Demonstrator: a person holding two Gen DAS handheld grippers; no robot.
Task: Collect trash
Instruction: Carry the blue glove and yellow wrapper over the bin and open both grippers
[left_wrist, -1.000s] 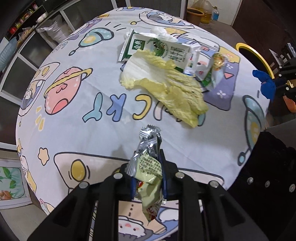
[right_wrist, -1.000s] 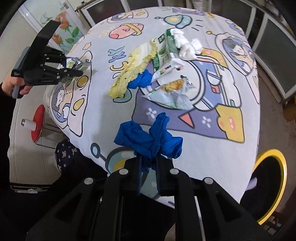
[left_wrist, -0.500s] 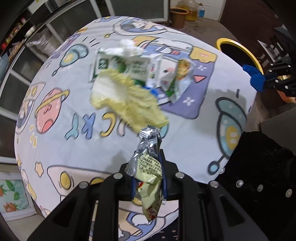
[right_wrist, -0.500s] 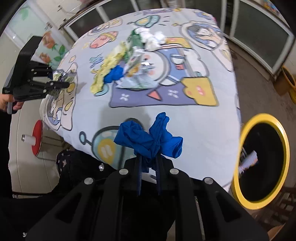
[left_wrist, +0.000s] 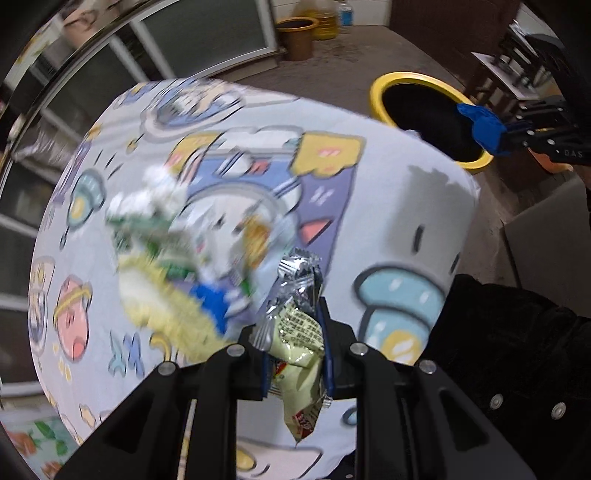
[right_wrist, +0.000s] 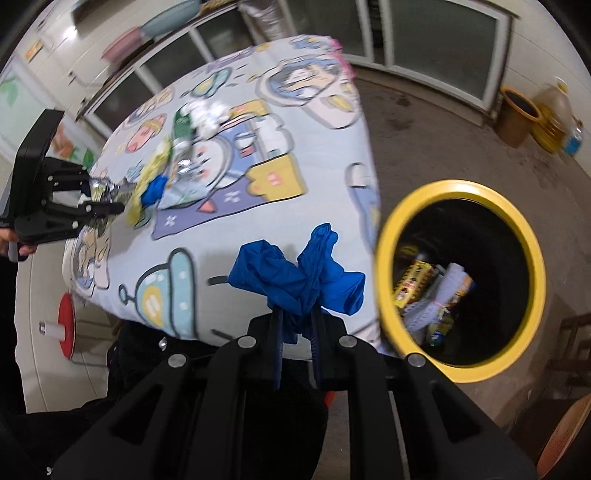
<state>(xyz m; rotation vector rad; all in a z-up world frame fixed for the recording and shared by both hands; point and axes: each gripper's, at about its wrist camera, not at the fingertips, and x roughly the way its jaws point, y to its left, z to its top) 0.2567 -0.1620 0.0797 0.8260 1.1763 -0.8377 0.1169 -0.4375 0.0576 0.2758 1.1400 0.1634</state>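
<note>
Blue glove (right_wrist: 297, 275) in right hand-held gripper (right_wrist: 295, 332), beside yellow bin rim (right_wrist: 384, 258)

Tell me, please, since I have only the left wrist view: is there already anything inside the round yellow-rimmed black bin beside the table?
Observer: Yes. The right wrist view looks down into the round yellow-rimmed black bin: a yellow printed packet and pale crumpled paper lie at the bottom.
Operator: Thank you. How does the right gripper hold the crumpled blue glove?
Observer: It pinches the glove at its middle, and both ends bunch out above the jaws.
</note>
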